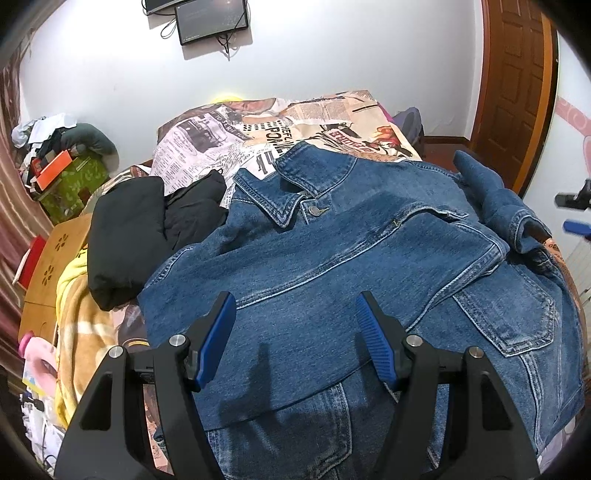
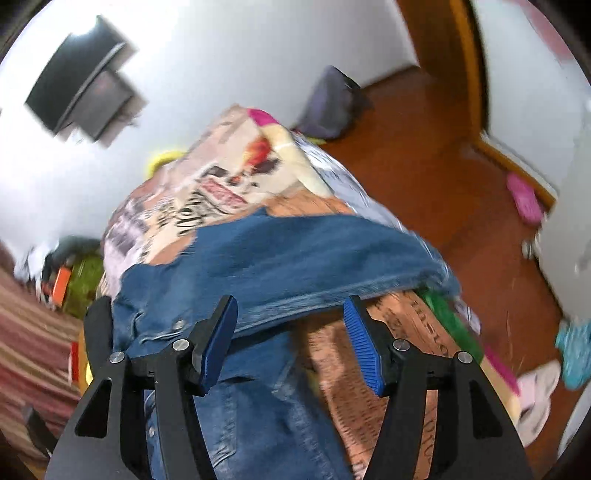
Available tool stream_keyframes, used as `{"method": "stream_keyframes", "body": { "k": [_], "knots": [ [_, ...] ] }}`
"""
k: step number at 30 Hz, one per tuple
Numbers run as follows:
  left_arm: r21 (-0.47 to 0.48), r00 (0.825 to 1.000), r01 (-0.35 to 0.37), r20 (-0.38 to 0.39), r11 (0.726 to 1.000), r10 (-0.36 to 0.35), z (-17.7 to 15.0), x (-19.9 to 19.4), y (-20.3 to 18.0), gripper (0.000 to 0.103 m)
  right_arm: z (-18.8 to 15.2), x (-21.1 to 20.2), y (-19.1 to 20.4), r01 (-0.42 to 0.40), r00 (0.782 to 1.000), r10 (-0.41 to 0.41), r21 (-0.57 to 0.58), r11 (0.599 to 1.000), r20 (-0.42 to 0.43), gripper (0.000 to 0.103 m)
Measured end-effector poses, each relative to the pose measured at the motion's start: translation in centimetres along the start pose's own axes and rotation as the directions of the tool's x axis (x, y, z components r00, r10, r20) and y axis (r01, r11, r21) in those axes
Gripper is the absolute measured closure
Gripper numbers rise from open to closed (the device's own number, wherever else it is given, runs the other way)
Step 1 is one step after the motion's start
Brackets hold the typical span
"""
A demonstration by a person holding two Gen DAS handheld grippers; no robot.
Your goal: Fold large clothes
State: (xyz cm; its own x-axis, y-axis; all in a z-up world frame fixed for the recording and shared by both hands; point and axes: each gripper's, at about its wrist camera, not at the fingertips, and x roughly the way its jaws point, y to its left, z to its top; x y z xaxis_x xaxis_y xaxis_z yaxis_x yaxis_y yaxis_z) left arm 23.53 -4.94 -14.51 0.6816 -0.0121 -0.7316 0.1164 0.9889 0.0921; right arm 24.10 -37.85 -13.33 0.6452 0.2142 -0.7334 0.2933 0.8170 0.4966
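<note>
White-walled bedroom, newspaper-print bedspread [image 1: 229,147], blue denim jacket [image 1: 332,266] spread front-up across it, collar far, left gripper [image 1: 295,332] released and empty above its near chest panel, right gripper [image 2: 291,332] released over jacket's right edge, blurred, black garment [image 1: 147,229] at left

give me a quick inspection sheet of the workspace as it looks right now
surface: bed with newspaper-print cover, mostly covered by clothes
job's things: denim jacket spread front up, collar toward the far wall, one sleeve folded across its right side
clutter: black garment and yellow blanket left of the jacket; green box piled with items
grippers: left tool open above the jacket, holding nothing; right tool open over the jacket edge, view blurred
cables: wires hang below the wall monitor
surroundings: white wall, wooden door, slippers on the wood floor
</note>
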Motion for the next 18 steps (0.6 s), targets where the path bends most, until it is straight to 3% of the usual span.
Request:
{"method": "stream_keyframes", "body": {
  "k": [7, 12, 14, 18],
  "knots": [
    [-0.012, 1.000, -0.006, -0.002, 1.000, 0.006, 0.1, 0.1, 0.5, 0.037, 0.2, 5.0, -2.9, -0.038, 0.992, 0.056, 0.162, 0.986, -0.112, 0.047],
    [-0.020, 1.000, -0.012, -0.004, 1.000, 0.012, 0.1, 0.3, 0.9, 0.037, 1.0, 6.9, -3.4, -0.029, 0.993, 0.054, 0.220, 0.975, -0.110, 0.050],
    [-0.019, 1.000, -0.017, -0.006, 1.000, 0.017, 0.0, 0.4, 1.1, 0.037, 1.2, 7.1, -3.4, -0.012, 0.995, 0.033, 0.213, 0.977, -0.094, 0.070],
    [-0.023, 1.000, -0.024, -0.010, 0.999, 0.024, 0.0, 0.5, 1.5, 0.037, 1.5, 6.4, -2.6, 0.027, 0.998, -0.018, 0.161, 0.987, -0.053, 0.086]
  ]
}}
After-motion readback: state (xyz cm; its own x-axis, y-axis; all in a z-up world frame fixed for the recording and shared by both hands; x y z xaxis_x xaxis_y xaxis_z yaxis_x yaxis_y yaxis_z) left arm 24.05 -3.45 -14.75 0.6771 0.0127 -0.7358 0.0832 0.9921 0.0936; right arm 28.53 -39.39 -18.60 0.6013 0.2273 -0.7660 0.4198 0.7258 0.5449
